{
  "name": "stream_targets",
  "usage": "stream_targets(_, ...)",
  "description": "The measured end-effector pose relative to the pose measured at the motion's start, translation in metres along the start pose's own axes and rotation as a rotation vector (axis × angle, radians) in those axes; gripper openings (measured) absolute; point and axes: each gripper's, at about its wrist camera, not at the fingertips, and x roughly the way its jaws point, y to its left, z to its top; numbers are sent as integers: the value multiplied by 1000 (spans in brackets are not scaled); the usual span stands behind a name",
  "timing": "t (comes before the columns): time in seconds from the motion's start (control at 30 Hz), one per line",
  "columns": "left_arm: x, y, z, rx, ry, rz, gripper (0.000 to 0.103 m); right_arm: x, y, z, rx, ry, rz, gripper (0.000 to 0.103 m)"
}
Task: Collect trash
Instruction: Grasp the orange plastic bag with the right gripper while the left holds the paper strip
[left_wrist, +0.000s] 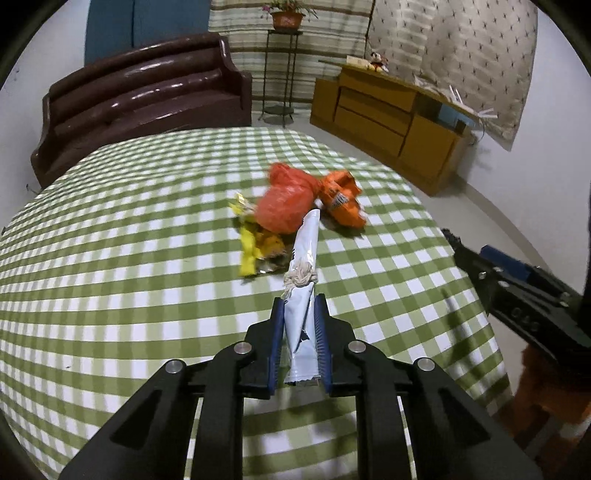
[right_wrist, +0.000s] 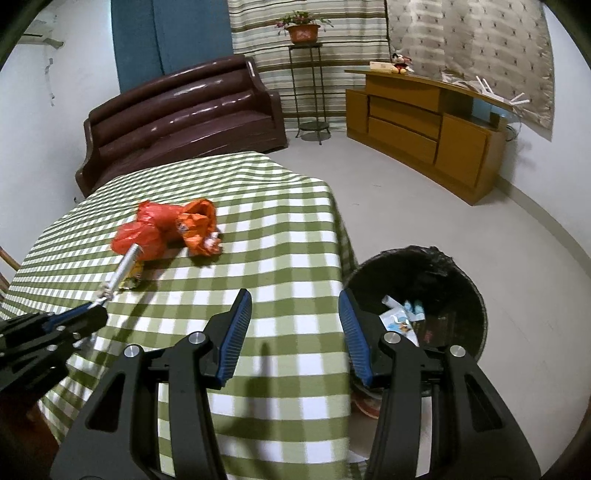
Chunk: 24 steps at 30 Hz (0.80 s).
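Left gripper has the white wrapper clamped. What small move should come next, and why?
Probably carry the left gripper, shut on the white wrapper, rightward toward the black trash bin beside the table; the wrapper is already lifted.

The left wrist view looks low along the checked desk (left_wrist: 147, 221) toward the brown sofa (left_wrist: 140, 99). The right wrist view sits above the desk's corner, facing likewise, the black bin (right_wrist: 461, 280) beside it. Both share desk, sofa and wooden cabinet (left_wrist: 391, 122).
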Motion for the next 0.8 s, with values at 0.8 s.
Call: stream_targets(0.8, -32, 103, 22, -160, -99, 124, 18, 62, 73, 43, -72, 64, 65, 55)
